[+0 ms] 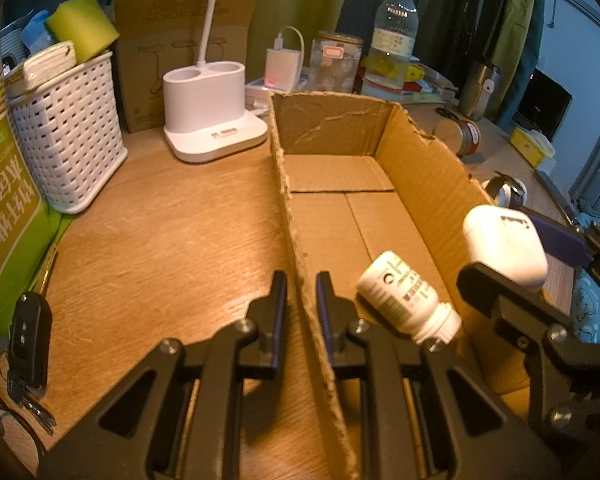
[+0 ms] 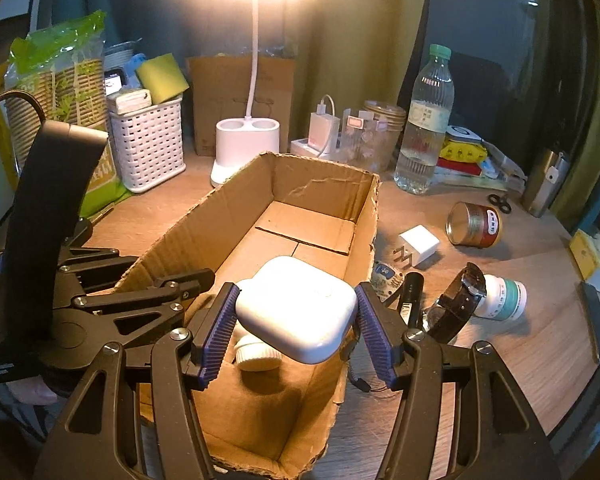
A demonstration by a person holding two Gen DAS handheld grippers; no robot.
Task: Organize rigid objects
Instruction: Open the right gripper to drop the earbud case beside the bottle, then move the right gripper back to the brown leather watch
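An open cardboard box point(image 1: 332, 120) lies lengthwise on the wooden desk. My left gripper point(image 1: 302, 300) is shut on its left side wall, one finger outside and one inside. Inside, near the front, a small white bottle point(image 1: 408, 296) lies on its side. My right gripper point(image 2: 298, 332) is shut on a white rounded earbud case point(image 2: 296, 308), held just above the box point(image 2: 312, 184) and over the bottle point(image 2: 256, 354). From the left wrist view the same case point(image 1: 504, 244) hangs over the box's right wall.
Right of the box lie a white charger plug point(image 2: 418, 246), a tin can point(image 2: 474, 224), a wristwatch point(image 2: 458, 304) and a teal-labelled bottle point(image 2: 504, 296). Behind stand a lamp base point(image 1: 210, 112), a white basket point(image 1: 68, 136) and a water bottle point(image 2: 424, 120). A car key point(image 1: 28, 340) lies left.
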